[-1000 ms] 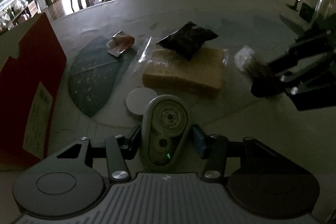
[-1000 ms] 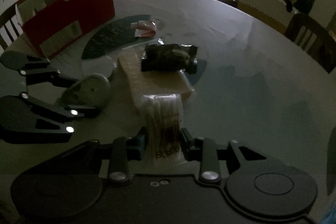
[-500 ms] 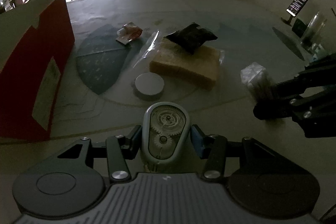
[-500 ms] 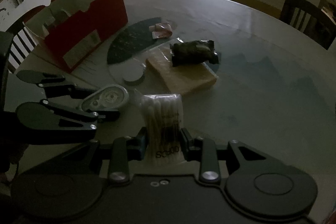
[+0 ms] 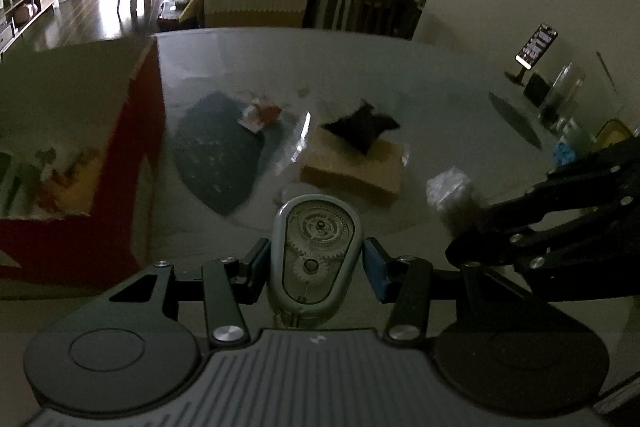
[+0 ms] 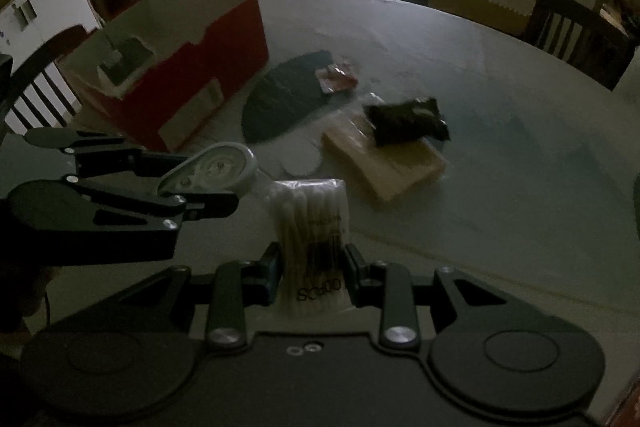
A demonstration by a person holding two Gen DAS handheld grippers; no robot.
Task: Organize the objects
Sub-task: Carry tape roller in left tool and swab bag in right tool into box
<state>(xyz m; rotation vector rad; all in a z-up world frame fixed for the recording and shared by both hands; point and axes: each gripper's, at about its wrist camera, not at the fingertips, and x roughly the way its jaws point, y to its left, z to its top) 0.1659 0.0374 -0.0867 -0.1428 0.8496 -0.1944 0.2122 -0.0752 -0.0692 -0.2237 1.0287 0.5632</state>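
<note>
My left gripper (image 5: 316,263) is shut on a grey correction tape dispenser (image 5: 316,251) with clear gears, held above the table; the same dispenser (image 6: 212,171) shows at the left of the right wrist view. My right gripper (image 6: 310,267) is shut on a clear bag of cotton swabs (image 6: 310,227), also lifted. In the left wrist view that bag (image 5: 452,191) shows at the right. A red open-top box (image 6: 172,67) stands at the left with items inside. On the table lie a dark packet (image 6: 408,121) on a tan block (image 6: 384,163), a small red-white packet (image 6: 336,79) and a white disc (image 6: 300,161).
A dark half-round mat (image 6: 284,99) lies beside the red box (image 5: 80,147). A phone on a stand (image 5: 536,47) and a glass jar (image 5: 560,95) sit at the table's far right. Chairs (image 6: 576,27) ring the round table (image 6: 520,187).
Both grippers have risen and pulled back from the table with their loads. The left one has swung toward the red box, whose open top now shows.
</note>
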